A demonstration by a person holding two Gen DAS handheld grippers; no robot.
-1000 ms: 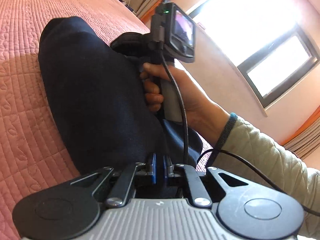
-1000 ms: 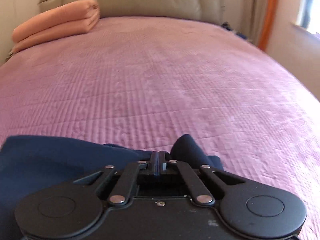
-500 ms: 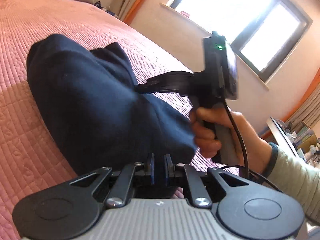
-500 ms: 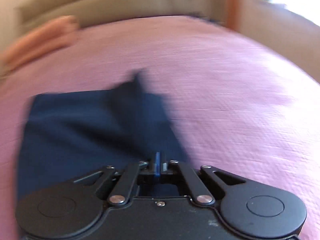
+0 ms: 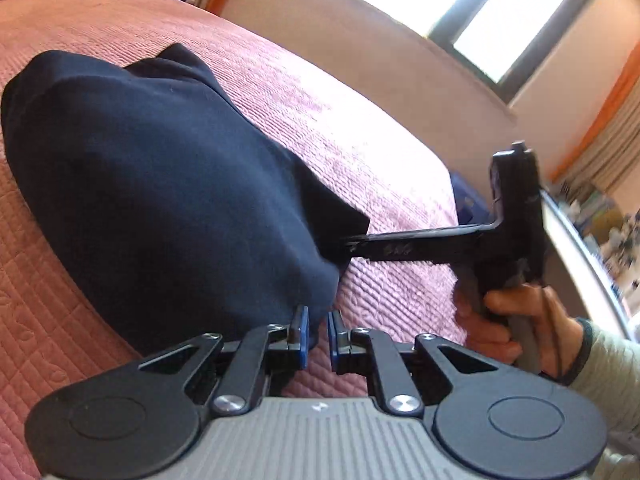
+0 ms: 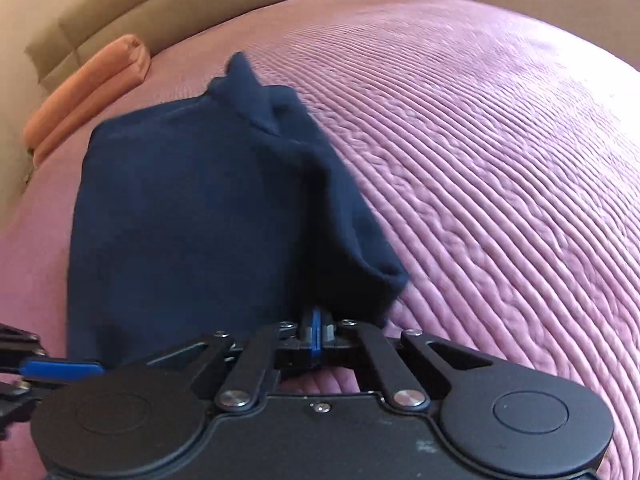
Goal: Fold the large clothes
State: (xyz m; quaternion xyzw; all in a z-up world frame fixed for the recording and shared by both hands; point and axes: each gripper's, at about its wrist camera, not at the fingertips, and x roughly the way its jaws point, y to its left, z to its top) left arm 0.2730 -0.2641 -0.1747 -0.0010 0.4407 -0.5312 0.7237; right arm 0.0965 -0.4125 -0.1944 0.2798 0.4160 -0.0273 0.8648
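A dark navy garment (image 5: 160,184) lies folded on the pink quilted bed (image 5: 360,152). My left gripper (image 5: 317,336) is slightly open at the garment's near edge, with a small gap between the blue pads; the cloth edge sits just at the left pad. My right gripper (image 6: 316,330) is shut on the garment's (image 6: 192,216) near right corner. In the left wrist view the right gripper (image 5: 352,248) reaches in from the right with its tip at the cloth edge.
A folded orange blanket (image 6: 88,92) lies at the head of the bed by the beige headboard (image 6: 140,12). A window (image 5: 500,16) and wall run along the right side. A cluttered desk (image 5: 600,216) stands past the bed's edge.
The left gripper has opened slightly and let go of the cloth. The right gripper has swung back toward the near edge with its corner, and the garment now lies doubled over.
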